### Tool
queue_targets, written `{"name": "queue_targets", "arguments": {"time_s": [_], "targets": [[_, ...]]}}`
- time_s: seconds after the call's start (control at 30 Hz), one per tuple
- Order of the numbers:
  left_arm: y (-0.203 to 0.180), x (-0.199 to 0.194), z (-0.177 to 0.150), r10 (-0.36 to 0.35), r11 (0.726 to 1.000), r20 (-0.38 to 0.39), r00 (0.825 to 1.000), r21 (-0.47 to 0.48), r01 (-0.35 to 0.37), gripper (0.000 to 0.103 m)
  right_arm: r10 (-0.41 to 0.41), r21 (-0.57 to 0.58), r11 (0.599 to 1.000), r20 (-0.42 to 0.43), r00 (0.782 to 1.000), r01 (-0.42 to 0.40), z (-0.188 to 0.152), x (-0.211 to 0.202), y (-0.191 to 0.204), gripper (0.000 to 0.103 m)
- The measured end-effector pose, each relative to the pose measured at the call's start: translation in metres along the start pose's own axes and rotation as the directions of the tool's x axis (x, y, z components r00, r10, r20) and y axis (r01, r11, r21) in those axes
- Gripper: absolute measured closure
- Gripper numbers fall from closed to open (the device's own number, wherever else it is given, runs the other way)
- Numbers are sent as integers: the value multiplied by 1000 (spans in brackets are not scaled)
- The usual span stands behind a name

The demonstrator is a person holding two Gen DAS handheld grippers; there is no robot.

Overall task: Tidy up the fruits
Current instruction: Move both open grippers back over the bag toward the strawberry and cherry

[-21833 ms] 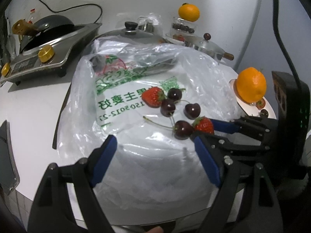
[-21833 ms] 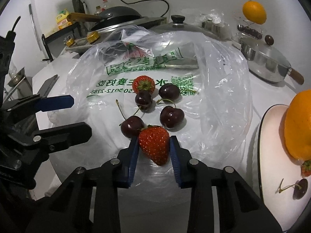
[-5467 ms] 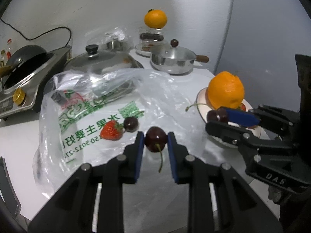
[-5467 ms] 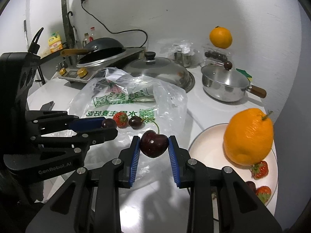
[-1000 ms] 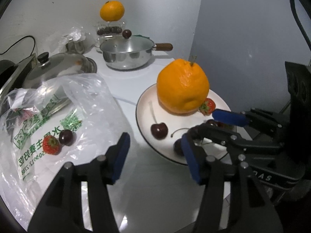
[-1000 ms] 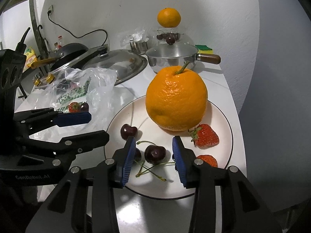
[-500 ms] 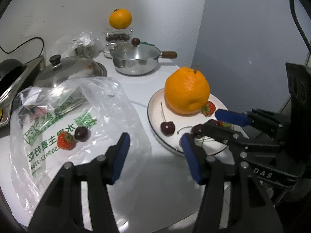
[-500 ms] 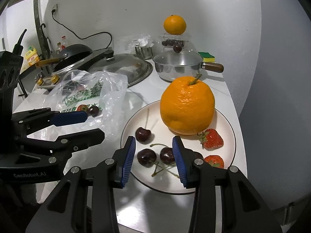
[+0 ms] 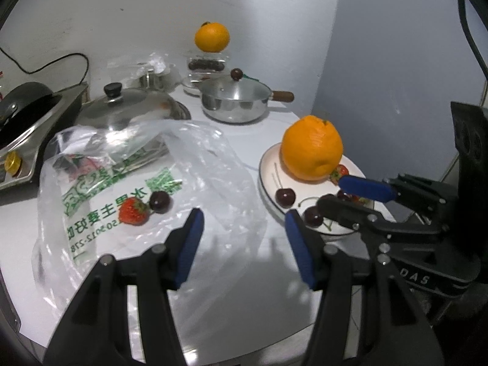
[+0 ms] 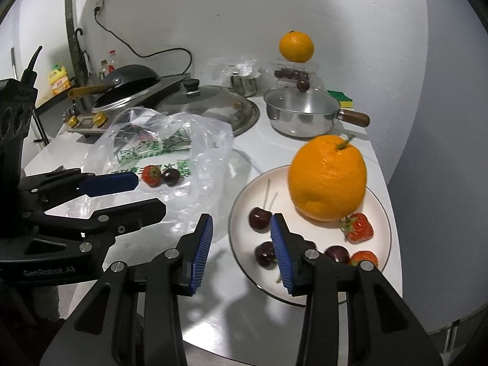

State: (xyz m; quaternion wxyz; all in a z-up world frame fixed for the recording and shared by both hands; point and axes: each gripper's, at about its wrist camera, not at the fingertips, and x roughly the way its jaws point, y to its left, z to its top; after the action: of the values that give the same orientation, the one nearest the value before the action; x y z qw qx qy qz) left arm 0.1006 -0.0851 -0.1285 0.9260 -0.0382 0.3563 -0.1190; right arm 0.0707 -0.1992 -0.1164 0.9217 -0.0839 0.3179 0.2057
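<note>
Left gripper (image 9: 242,228): fingers apart, nothing between them; held above the bare white table (image 9: 213,274), between the bag and the plate.
Right gripper (image 10: 241,235): fingers apart, empty; held over the near left rim of the plate.
Plate (image 10: 381,210): right side of the table. Holds a big orange (image 10: 328,177), two strawberries and several dark cherries with stems; one cherry (image 10: 260,218) sits just left of the orange.
Plastic bag (image 9: 213,164): clear and crumpled, spread on the table left of the plate. One strawberry (image 9: 132,212) and one cherry (image 9: 160,202) lie on it, touching.
In the way: a raised fold of the bag stands between the plate and the fruit on the bag.
Far side: steel saucepan (image 10: 300,113) with wooden handle; glass pot lid (image 10: 210,100) with black knob; second orange (image 10: 296,45) on top of a clear box of dark fruit; green-yellow sponge (image 10: 340,95).
Far left: black pan (image 10: 128,74) on a cooktop, black cord up the wall, small bottles behind.
Writing, bag: green print, Chinese characters seen upside down, digits partly legible, "50 2012-278".
Writing, grippers: "GenRobot.AI" on the left one's body in the right wrist view; "DAS" on the right one's body in the left wrist view.
</note>
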Motion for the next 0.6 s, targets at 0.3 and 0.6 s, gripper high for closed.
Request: {"name": "queue_targets", "arguments": {"time_s": [0.3,0.6], "targets": [[22,-15,-4,12,1000,24,1000,-28,-11,46,8,-35,999,2,1000,-8,9,5,25,61],[46,-24,-9,30,998,35,999,-61,-28,46,27,-68,997,-7,1000,-28,18,15,47,61]]}}
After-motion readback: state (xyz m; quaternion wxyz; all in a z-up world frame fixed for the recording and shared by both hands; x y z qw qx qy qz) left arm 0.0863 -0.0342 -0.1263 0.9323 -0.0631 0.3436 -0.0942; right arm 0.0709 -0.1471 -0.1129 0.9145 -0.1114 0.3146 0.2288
